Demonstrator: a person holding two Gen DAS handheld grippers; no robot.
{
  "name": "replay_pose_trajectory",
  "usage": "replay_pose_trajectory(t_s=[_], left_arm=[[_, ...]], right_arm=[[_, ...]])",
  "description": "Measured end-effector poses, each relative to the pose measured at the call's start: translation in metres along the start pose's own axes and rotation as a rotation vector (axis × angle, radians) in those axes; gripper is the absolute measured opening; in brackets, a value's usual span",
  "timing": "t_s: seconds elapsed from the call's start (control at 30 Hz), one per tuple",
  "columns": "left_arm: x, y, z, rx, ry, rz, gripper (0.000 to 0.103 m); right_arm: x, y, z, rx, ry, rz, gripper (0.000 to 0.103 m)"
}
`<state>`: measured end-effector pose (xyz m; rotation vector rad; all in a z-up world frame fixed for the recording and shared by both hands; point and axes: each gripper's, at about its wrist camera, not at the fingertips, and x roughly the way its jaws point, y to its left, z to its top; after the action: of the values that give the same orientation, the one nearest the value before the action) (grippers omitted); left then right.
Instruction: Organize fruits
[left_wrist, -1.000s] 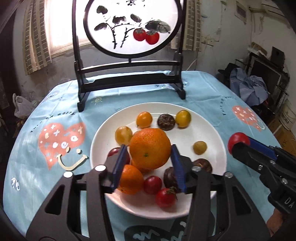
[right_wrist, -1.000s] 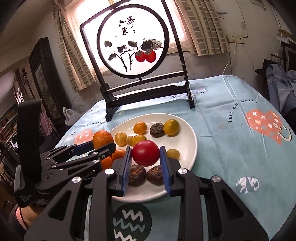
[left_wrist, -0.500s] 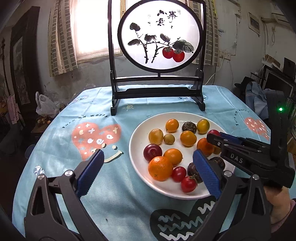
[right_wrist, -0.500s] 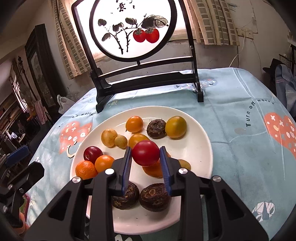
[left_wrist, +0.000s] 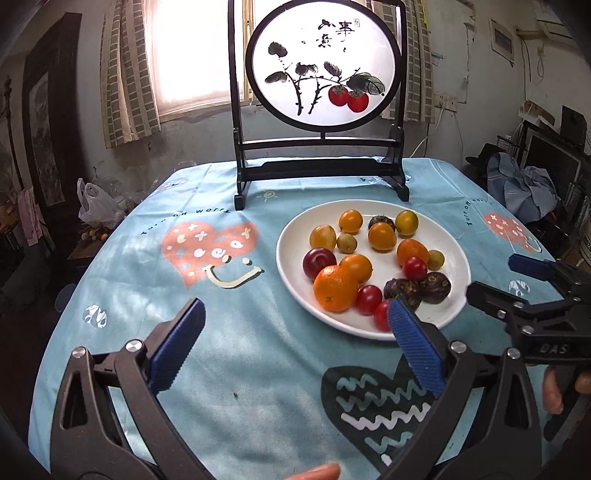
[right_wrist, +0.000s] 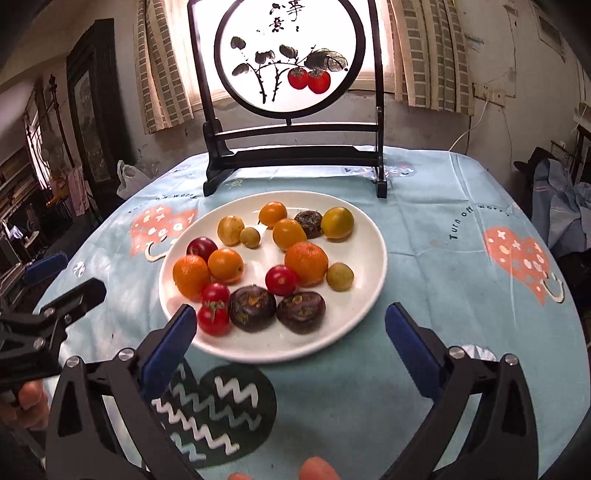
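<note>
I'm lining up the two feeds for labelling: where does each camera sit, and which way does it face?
Left wrist: sits on the left gripper, facing forward over the blue tablecloth; the white plate lies ahead to its right; its own open fingers, a fingertip, and the right gripper show.
Right wrist: sits on the right gripper, facing the white plate almost head-on; its open fingers, fingertips, and the left gripper show.
Shared: plate of fruit, the painted screen, and the window behind.

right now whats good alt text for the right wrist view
A white plate of small fruits, including oranges, red tomatoes and dark brown fruits, sits on a blue patterned tablecloth. The open right gripper hovers empty before it, with a round painted screen behind.
</note>
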<state>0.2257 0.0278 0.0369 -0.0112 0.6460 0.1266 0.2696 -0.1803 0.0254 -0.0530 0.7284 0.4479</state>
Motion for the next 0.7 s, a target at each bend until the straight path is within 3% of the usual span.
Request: replay_pose_trajectory(t_s=[0.27,0.7], left_arm=[[-0.016,0.008,-0.038,-0.004,0.051,-0.025,0.101],[-0.019,0.010,-0.046,0.000,0.052,-0.003,0.101]], right_arm=[[-0.046,-0.006,-0.068,-0.021,0.020,0.030,0.102],[-0.062,-0.004,-0.085,-0.044,0.003,0.025,0.102]])
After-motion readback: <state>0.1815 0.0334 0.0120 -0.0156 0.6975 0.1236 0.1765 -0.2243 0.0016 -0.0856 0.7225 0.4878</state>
